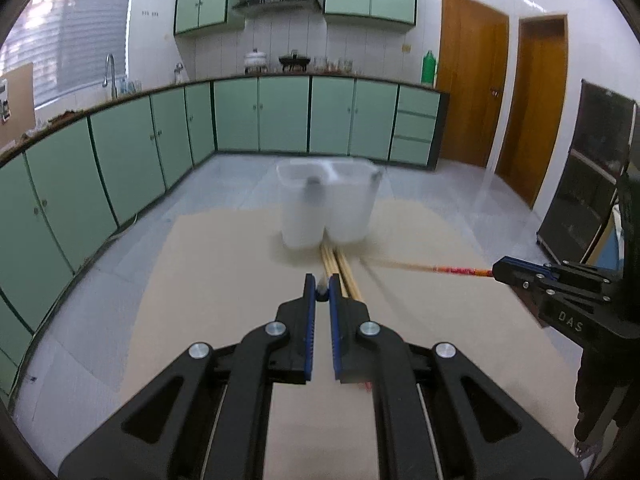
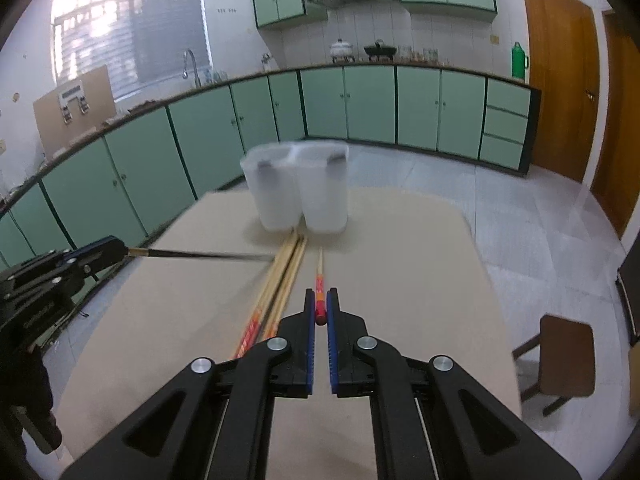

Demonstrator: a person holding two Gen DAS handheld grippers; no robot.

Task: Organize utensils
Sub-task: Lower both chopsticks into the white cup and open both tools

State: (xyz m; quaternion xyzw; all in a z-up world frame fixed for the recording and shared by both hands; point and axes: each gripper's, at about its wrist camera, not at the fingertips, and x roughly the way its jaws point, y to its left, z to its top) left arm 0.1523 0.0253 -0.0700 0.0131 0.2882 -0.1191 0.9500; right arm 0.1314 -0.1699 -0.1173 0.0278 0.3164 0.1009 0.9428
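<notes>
A white two-compartment utensil holder (image 1: 327,204) stands on the tan tabletop (image 1: 224,280); it also shows in the right wrist view (image 2: 298,186). Several wooden chopsticks (image 1: 340,270) lie in front of it, also seen from the right wrist (image 2: 280,276). My left gripper (image 1: 322,290) is shut on the end of a dark chopstick, seen from the right wrist (image 2: 200,255). My right gripper (image 2: 320,304) is shut on a red-ended chopstick (image 2: 319,280), which points toward the holder; it also shows in the left wrist view (image 1: 432,268).
Green kitchen cabinets (image 1: 280,120) run along the far wall and left side. Wooden doors (image 1: 472,80) are at the right. A brown stool (image 2: 560,360) stands beside the table's right edge. A dark item sits in each compartment of the holder.
</notes>
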